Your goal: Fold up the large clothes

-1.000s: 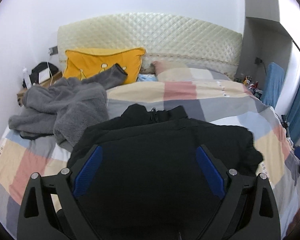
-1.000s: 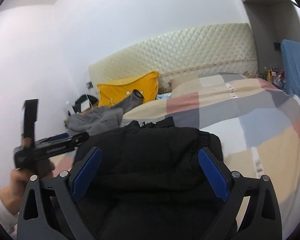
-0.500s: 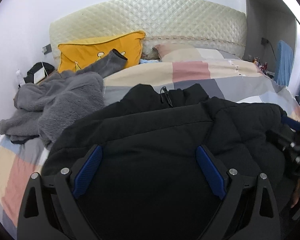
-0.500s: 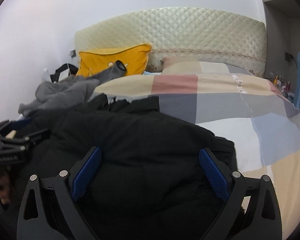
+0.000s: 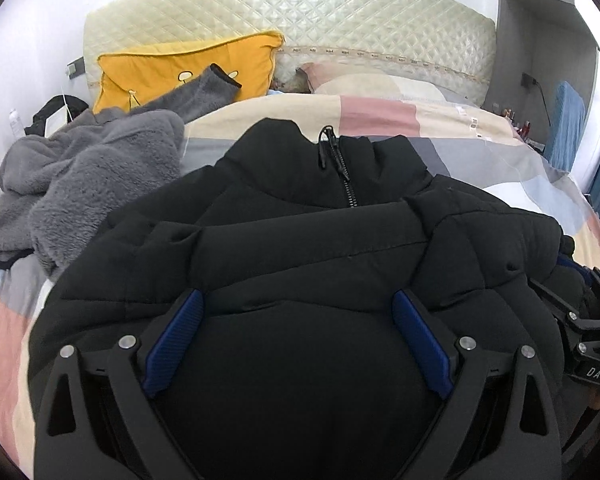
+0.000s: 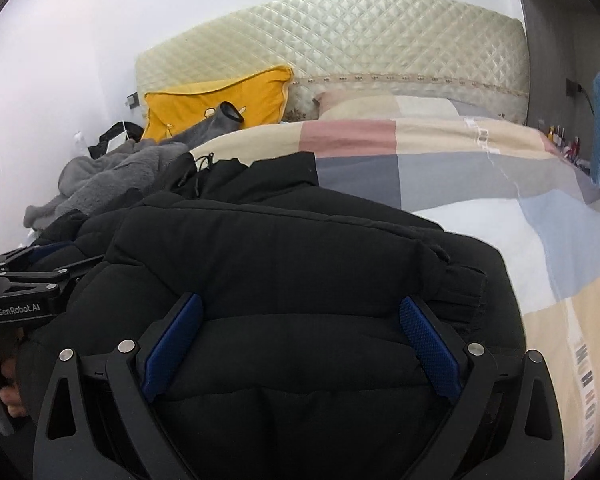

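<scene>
Reading "GenRobot.AI", left tool (image 6: 24, 276) beside black jacket (image 6: 300, 264), both tools' fingers spread wide, right tool (image 6: 298, 322) empty

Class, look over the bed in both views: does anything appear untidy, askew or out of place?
Yes. A grey fleece garment lies crumpled in a heap on the bed's left side, one sleeve flung up onto the yellow pillow. The black puffer jacket lies bunched on the patchwork quilt, not yet neatly folded.

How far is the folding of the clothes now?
Done: black jacket lies zipped on the bed, sides apparently folded in. In hand: left gripper and right gripper are open, with nothing gripped. Left: its final fold, and the crumpled grey fleece.
</scene>
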Action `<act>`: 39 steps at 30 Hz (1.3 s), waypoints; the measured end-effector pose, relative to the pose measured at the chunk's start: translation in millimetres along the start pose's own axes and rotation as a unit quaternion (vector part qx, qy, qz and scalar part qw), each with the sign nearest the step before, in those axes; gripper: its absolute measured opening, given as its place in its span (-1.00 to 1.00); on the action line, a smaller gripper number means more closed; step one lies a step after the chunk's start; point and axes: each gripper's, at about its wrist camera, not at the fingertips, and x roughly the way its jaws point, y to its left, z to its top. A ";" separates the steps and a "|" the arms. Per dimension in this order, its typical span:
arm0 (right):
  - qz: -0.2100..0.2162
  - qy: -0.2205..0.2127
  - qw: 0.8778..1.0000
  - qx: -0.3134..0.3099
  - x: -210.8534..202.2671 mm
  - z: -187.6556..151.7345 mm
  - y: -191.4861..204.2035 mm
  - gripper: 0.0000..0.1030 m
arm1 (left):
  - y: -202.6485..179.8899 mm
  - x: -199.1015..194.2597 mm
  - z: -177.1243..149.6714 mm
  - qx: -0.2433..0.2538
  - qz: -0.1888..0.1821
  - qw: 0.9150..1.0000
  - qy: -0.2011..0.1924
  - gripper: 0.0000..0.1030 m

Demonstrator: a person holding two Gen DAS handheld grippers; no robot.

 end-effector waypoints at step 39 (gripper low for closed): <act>-0.030 -0.025 0.999 0.012 -160.9 -25.3 -2.9 0.91 | 46.6 -61.6 -52.1 0.107 0.146 0.978 0.105 1.00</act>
